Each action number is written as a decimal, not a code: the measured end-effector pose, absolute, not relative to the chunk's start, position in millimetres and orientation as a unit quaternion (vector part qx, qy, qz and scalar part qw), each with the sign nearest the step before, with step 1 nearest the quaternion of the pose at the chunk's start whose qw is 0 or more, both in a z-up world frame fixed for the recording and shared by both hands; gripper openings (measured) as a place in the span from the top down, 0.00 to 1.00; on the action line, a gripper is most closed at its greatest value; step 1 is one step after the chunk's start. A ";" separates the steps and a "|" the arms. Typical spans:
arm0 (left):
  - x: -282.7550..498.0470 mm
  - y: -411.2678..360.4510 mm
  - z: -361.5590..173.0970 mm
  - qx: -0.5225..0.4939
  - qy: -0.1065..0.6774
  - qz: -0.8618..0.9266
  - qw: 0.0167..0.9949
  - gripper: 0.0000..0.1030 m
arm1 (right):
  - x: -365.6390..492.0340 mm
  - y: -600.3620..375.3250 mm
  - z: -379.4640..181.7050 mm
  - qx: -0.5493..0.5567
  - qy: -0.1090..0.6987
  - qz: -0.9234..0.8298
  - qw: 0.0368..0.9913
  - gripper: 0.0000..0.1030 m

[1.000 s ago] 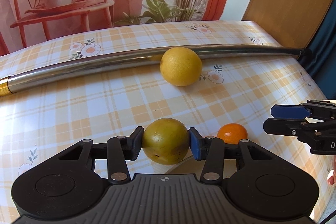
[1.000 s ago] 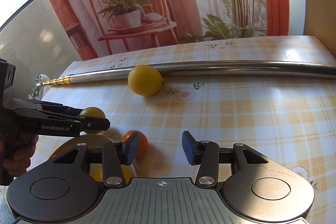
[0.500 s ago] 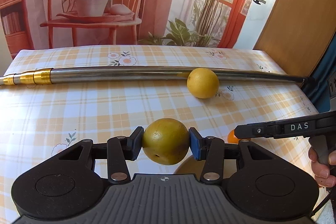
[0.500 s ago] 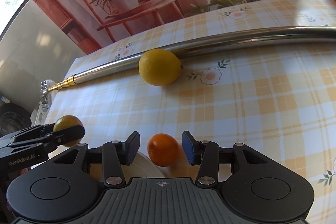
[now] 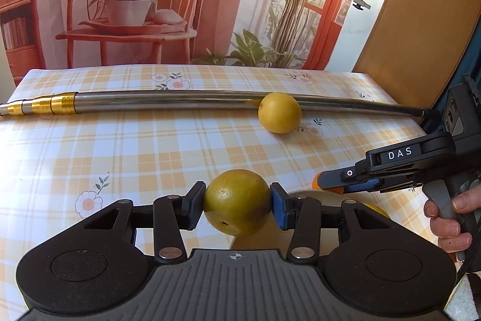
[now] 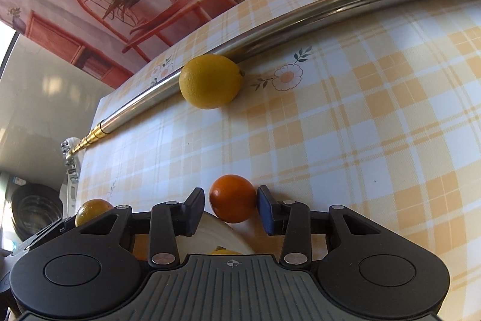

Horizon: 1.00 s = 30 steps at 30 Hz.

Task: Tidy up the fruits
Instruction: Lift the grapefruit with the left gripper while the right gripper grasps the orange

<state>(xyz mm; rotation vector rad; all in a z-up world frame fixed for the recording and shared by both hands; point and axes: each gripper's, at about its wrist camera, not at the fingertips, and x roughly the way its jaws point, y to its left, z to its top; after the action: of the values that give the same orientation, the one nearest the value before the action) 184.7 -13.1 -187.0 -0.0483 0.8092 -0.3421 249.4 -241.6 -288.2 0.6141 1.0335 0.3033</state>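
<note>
Fruits are spread over the checked counter right now. Left gripper has its fingers pinching a greenish-yellow orange, pads tight on both sides, fruit held up off the cloth at the near edge. Right gripper sits with its fingers around a small orange tangerine; the right pad looks like it's touching the skin, the left one shows a thin gap, so I can't tell if it's really clamped. The tangerine is at the near edge of the counter, just beside a pale plate whose rim peeks out under the fingers, with a bit of yellow fruit on it.

Farther back, a big yellow lemon rests against a long steel pole with gold bands at its left end, lying across the far side. In the left view a hand grips the right tool's handle.
</note>
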 end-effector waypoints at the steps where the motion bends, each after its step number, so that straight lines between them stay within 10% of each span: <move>1: 183.3 -13.4 -187.2 -0.022 0.392 -0.166 0.905 0.53 | 249.1 -240.5 -287.6 0.288 0.483 0.140 0.815 0.69; 30: 178.5 -47.4 -195.7 0.005 0.408 -0.215 0.887 0.53 | 193.5 -267.3 -267.4 0.298 0.415 0.094 0.855 0.70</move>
<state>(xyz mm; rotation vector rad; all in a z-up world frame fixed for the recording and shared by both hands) 178.5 -47.4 -195.7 0.0094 0.8487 -0.4466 193.5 -267.3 -267.4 0.6265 0.8721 0.1967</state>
